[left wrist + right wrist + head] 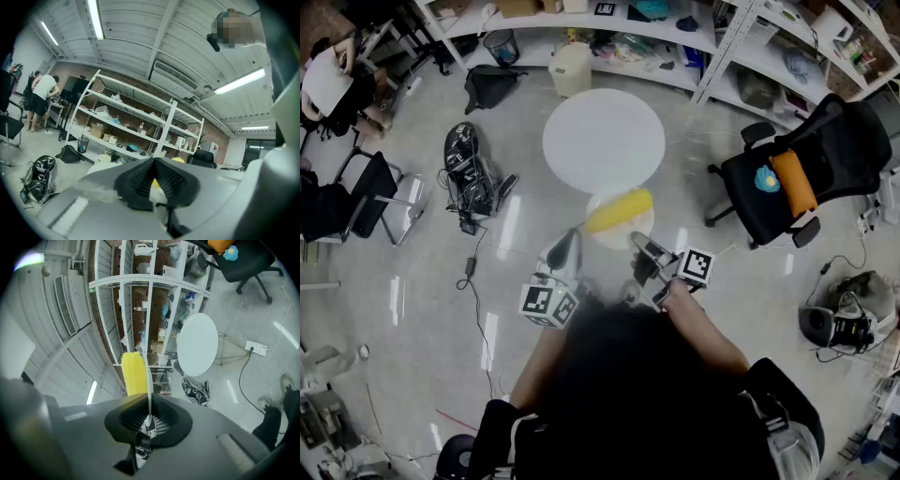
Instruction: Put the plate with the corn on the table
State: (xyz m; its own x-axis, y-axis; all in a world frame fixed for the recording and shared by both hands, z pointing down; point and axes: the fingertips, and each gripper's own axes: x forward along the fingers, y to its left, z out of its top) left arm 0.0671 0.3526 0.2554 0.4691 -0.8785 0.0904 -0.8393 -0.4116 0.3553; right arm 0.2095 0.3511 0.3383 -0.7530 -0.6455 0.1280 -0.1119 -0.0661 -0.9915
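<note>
A white plate (620, 225) with a yellow corn cob (619, 210) on it hangs in the air just short of the round white table (603, 141). My left gripper (577, 234) grips its left rim and my right gripper (636, 240) its right rim. In the right gripper view the plate (149, 380) is seen edge-on, pinched between the shut pads of the right gripper (149, 416), with the corn (133, 373) to its left and the table (198, 344) beyond. In the left gripper view the left gripper (153, 180) pads close on the pale plate rim (151, 196).
A black office chair (797, 178) with an orange cushion stands to the right. White shelving (609, 28) runs along the back. A dark bag (492, 84), a heap of gear with cables (473, 173) and a folding chair (356, 197) lie to the left.
</note>
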